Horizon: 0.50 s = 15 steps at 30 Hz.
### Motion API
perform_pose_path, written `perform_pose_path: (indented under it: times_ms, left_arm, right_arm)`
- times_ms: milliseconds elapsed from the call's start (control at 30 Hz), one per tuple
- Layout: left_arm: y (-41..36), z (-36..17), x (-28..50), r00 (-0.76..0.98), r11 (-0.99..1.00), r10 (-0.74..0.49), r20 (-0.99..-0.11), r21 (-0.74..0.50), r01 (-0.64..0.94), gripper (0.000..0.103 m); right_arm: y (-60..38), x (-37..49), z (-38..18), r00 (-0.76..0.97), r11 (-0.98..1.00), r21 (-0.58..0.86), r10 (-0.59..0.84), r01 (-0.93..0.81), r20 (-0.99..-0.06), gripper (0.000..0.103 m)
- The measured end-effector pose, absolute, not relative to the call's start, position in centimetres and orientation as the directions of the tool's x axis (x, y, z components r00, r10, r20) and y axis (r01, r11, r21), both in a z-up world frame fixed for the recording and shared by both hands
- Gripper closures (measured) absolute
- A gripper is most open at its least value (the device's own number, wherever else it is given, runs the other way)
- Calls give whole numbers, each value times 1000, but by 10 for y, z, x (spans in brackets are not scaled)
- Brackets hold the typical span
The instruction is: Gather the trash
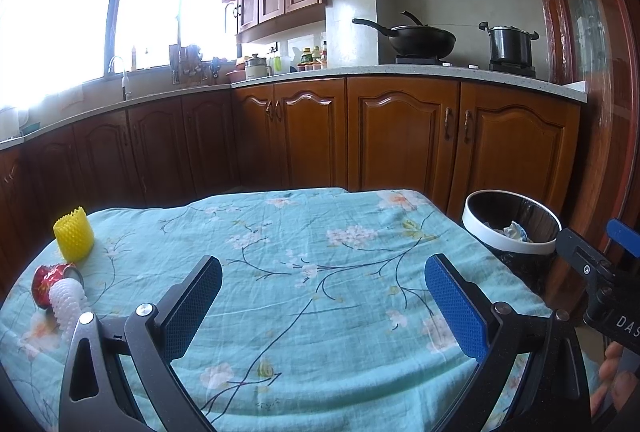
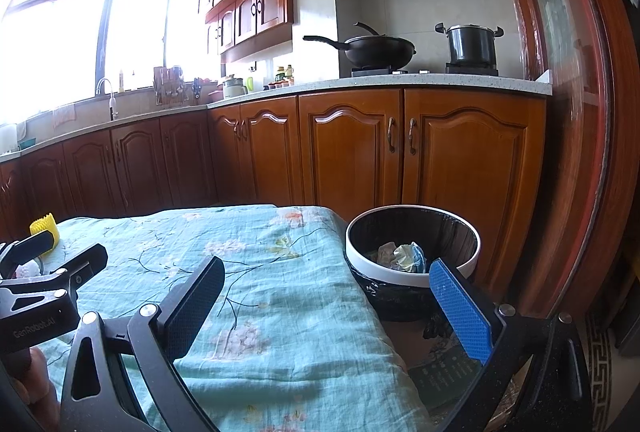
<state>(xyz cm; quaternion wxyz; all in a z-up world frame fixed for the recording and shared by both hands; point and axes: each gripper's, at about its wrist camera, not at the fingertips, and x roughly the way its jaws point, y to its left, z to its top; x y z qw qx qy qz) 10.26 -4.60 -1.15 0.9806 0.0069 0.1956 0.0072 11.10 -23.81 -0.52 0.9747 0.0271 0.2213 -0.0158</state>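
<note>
Left wrist view: your left hand-held gripper (image 1: 322, 306) is spread, empty, over the teal floral-cloth worktop (image 1: 280, 232); yellow foam net sleeve (image 1: 74, 234), crushed red can (image 1: 50, 282) and white foam net (image 1: 70, 302) lie far left. Your right hand-held gripper (image 2: 326, 306) is spread too, beside the white-rimmed black bin (image 2: 412, 252) holding crumpled paper (image 2: 404, 256).
</note>
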Motion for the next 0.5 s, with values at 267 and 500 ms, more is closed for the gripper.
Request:
perform_pose_path:
  times_ms: [267,500]
  left_arm:
    - [-46,-12,104,923,1000,16,-385,18,-10,1]
    - [-45,-13,108,921,1000,10,-389,18,-3,1]
  right_arm:
    - [-239,112,-5,899,998,50,-16,42,-438,0]
    - [-239,114,-7,895,998,52,-12,39,-445,0]
